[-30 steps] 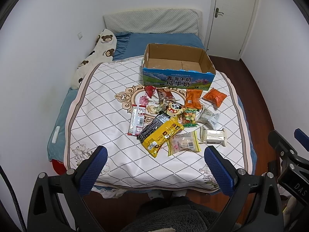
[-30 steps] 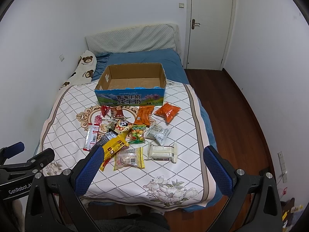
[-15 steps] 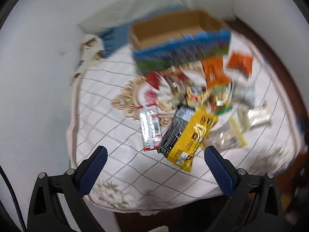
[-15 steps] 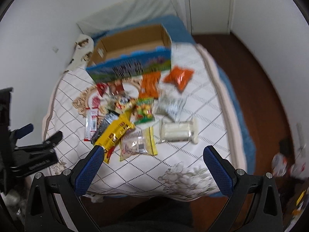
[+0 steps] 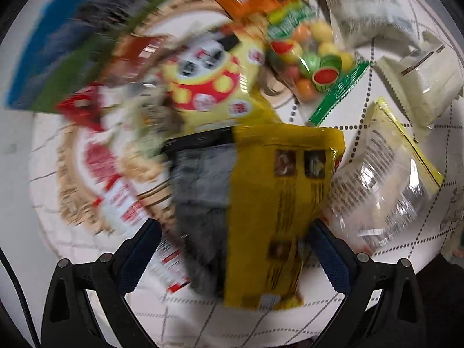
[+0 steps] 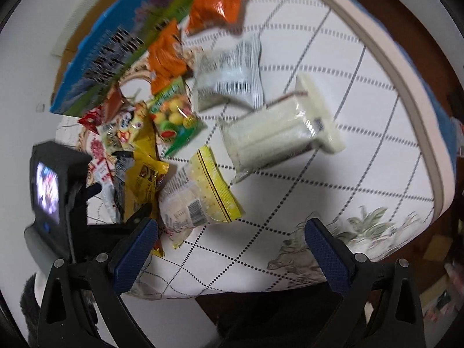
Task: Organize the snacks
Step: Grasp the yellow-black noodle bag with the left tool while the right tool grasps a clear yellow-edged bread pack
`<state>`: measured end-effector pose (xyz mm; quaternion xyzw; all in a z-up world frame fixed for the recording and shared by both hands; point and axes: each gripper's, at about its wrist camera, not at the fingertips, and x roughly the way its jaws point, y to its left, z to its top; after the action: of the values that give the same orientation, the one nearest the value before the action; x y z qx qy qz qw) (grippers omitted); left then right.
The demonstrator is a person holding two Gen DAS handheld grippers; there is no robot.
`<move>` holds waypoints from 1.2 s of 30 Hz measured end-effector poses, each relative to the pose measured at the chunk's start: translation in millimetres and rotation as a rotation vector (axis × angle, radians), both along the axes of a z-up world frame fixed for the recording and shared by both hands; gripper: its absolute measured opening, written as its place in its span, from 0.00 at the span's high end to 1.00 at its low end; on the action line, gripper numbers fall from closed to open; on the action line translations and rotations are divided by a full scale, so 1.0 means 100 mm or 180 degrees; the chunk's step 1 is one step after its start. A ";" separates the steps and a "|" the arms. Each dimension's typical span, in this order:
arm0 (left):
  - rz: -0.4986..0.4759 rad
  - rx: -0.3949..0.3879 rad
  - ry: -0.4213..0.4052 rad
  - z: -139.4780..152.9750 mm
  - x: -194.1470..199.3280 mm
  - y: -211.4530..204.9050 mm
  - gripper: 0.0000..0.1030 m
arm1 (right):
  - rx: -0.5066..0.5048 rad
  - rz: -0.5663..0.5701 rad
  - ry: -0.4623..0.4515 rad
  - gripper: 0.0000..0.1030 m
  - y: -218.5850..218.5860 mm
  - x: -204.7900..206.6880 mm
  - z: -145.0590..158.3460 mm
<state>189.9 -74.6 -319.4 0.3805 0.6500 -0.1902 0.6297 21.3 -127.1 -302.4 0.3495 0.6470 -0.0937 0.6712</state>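
Left hand-held gripper (image 5: 232, 258) has dropped close over yellow packet (image 5: 278, 191); right hand-held gripper (image 6: 229, 249) nearer the bed too

Bright, even indoor light; heavy motion blur; fisheye bending at dark edges.

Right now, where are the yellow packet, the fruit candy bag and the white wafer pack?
yellow packet (image 5: 278, 203), left wrist view, middle of its printed face.
fruit candy bag (image 5: 313, 61), left wrist view, the clear window showing candies.
white wafer pack (image 6: 275, 133), right wrist view, middle of the clear wrapper.
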 end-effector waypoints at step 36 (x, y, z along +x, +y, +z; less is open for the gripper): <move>0.2160 -0.0721 0.0390 -0.46 -0.26 2.01 0.14 | -0.1361 0.2273 0.0428 0.10 1.53 0.96 -0.46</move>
<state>164.1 126.8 -365.6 0.0589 0.7506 -0.0637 0.6550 117.5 26.0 -348.1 -0.0507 0.7358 -0.0099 0.6752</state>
